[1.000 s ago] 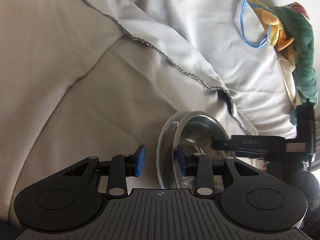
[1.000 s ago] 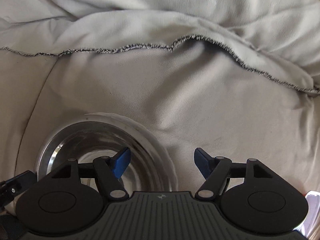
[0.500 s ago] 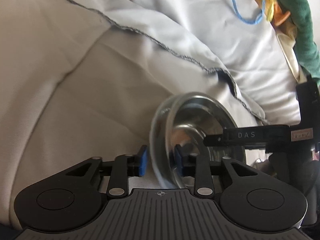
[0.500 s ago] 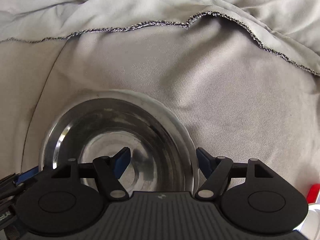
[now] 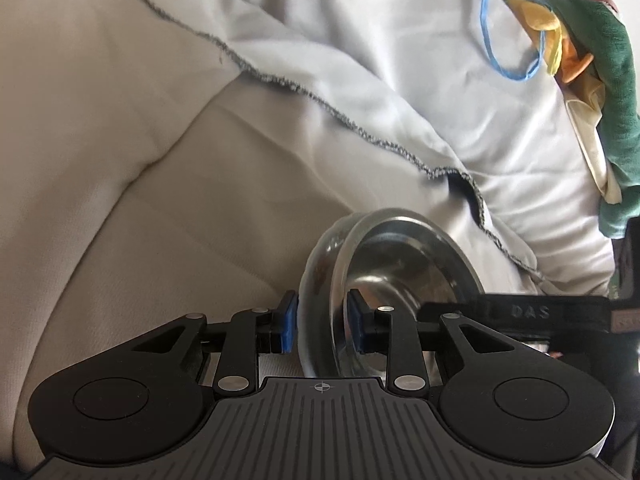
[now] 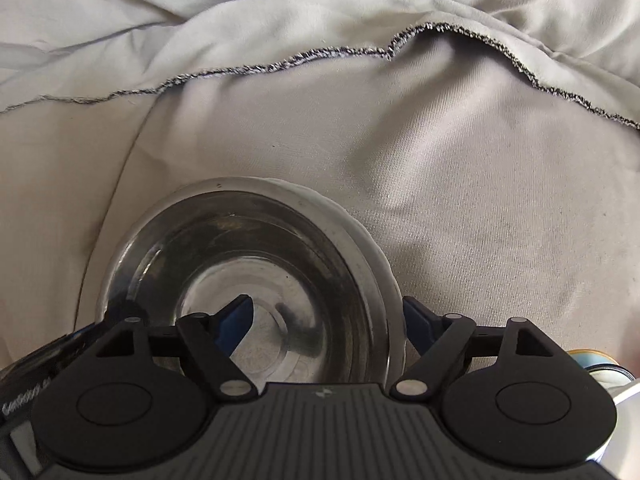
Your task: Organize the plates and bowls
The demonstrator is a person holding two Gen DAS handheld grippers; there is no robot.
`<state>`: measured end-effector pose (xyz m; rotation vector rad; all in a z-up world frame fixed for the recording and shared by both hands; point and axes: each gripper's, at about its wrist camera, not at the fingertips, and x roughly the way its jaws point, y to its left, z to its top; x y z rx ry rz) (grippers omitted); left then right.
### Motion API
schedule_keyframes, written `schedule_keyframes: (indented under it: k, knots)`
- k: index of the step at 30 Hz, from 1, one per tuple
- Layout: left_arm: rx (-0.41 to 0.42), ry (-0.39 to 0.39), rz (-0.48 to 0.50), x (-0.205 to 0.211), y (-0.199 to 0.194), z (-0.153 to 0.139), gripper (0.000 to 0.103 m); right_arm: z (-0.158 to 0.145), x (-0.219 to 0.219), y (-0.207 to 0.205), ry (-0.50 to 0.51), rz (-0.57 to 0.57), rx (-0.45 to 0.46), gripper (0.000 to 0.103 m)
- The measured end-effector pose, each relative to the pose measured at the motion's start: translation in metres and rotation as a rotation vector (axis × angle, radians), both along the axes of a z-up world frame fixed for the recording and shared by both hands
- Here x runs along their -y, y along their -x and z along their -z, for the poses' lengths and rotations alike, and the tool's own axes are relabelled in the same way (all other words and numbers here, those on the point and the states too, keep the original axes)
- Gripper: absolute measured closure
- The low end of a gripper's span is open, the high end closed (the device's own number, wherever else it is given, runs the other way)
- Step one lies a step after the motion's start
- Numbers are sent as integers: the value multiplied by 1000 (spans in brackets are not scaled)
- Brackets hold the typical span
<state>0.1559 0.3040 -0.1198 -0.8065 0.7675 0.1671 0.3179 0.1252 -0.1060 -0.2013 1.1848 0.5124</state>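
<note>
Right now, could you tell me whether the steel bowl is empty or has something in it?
Empty: the right wrist view looks into the steel bowl and shows only bare, reflective metal down to its flat bottom.

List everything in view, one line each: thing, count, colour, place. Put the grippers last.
steel bowl: one, silver, on the sheet, its rim between the fingers of both grippers.
sheet: one, off-white, under everything.
blanket: one, pale with a dark stitched edge, bunched behind the bowl.
soft toy: one, green, yellow and orange with a blue loop, far right in the left wrist view.
round object: one, pale blue and white, lower right edge of the right wrist view; too cropped to identify.
left gripper: one, black with blue fingers, straddling the bowl's rim.
right gripper: one, black with blue fingers, open across the opposite rim.
</note>
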Motion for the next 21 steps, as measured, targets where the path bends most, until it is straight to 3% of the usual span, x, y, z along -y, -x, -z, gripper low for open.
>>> schedule_keyframes:
  k: [4, 9, 14, 18, 21]
  knots:
    - [6, -119, -57, 17, 7, -24, 74, -10, 12, 7, -57, 2, 56, 22]
    - [67, -270, -72, 53, 23, -73, 74, -46, 33, 36, -132, -29, 266, 22]
    - [173, -280, -68, 98, 25, -119, 79, -80, 101, 56, -284, -48, 367, 22]
    - [191, -266, -32, 136, 12, -136, 82, -87, 169, 53, -347, 8, 404, 22]
    - [159, -236, 32, 159, -2, -139, 82, -84, 210, 52, -337, 53, 453, 21]
